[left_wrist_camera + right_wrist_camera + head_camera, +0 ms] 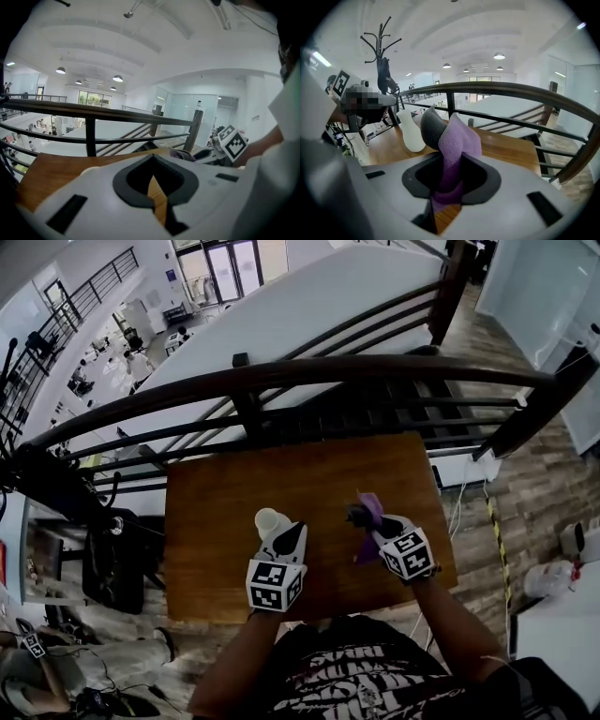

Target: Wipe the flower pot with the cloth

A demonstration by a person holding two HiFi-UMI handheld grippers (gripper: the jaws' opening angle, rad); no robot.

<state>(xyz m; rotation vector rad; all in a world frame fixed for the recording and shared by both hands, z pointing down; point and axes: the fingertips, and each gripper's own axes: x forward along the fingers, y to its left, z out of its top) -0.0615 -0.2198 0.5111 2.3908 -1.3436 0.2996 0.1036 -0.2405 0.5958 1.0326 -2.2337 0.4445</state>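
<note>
A small white flower pot point(270, 519) stands upright on the wooden table point(225, 512); in the right gripper view the pot point(411, 133) sits left of centre. My left gripper point(284, 534) hovers just behind it, and in its own view the left gripper point(151, 171) has its jaws together with nothing between them. My right gripper point(368, 524) is to the right of the pot, apart from it. It is shut on a purple cloth point(457, 140) with a grey side, which sticks up out of the jaws point(369, 506).
A dark curved railing point(309, 376) runs along the table's far edge, with a stairway and a lower floor beyond it. A black coat stand point(384, 56) rises past the table's left side. The table's near edge point(234, 615) lies right under my hands.
</note>
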